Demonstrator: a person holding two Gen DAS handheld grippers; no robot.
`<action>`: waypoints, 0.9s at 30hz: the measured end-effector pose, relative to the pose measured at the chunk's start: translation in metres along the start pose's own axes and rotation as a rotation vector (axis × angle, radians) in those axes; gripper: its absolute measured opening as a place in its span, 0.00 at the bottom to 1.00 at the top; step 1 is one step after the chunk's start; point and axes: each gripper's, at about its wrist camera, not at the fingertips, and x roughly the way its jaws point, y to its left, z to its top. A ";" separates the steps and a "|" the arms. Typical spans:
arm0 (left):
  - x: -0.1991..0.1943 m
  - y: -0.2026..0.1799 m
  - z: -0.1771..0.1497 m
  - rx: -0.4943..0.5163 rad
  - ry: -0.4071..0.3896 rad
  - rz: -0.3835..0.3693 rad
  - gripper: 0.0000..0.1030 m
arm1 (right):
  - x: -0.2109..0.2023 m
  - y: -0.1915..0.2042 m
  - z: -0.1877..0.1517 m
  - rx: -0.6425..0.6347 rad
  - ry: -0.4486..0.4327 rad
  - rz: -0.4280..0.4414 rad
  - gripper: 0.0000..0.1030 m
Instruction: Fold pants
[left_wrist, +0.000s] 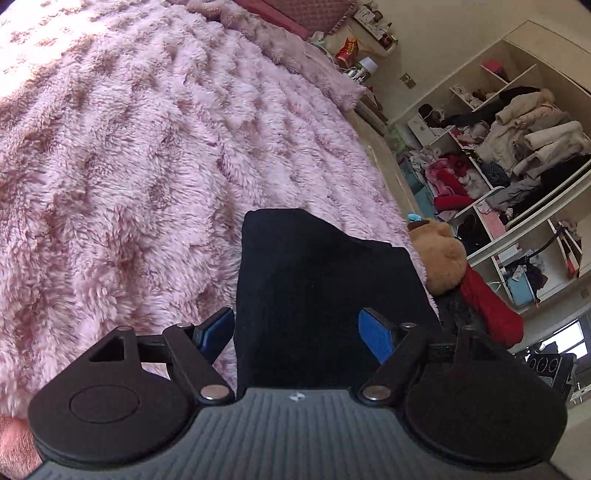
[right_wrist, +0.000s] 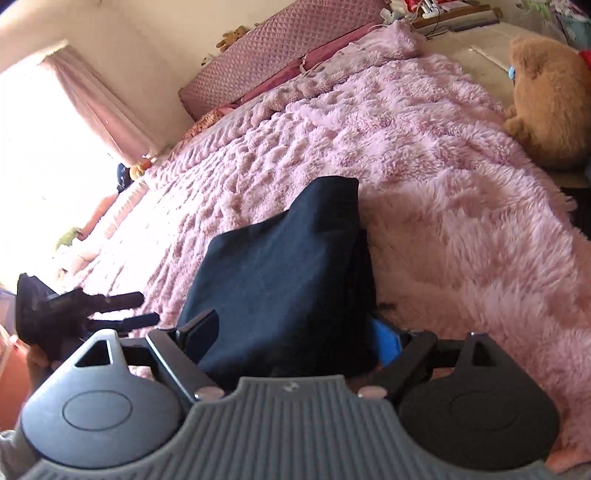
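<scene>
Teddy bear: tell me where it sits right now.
The teddy bear sits at the pink blanket's far right edge in the right wrist view, beyond the dark pants.

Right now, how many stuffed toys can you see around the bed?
3, maybe more hidden. A big brown plush sits at the edge of the pink blanket; a small bear sits atop the quilted headboard; a small orange toy lies by the window-side edge.

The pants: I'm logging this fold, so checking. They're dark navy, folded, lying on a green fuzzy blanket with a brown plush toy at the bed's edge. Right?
Not quite: the blanket is pink, not green, as the right wrist view shows. The pants are dark navy and folded, and the brown plush toy sits at the bed's edge.
</scene>
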 end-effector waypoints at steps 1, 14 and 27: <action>0.008 0.007 0.002 -0.015 0.019 -0.014 0.85 | 0.006 -0.006 0.004 0.022 0.014 0.011 0.80; 0.087 0.046 0.017 -0.178 0.197 -0.203 0.57 | 0.090 -0.053 0.025 0.109 0.160 0.212 0.47; -0.056 0.069 0.097 -0.075 0.018 -0.135 0.25 | 0.141 0.089 0.062 0.032 0.054 0.403 0.17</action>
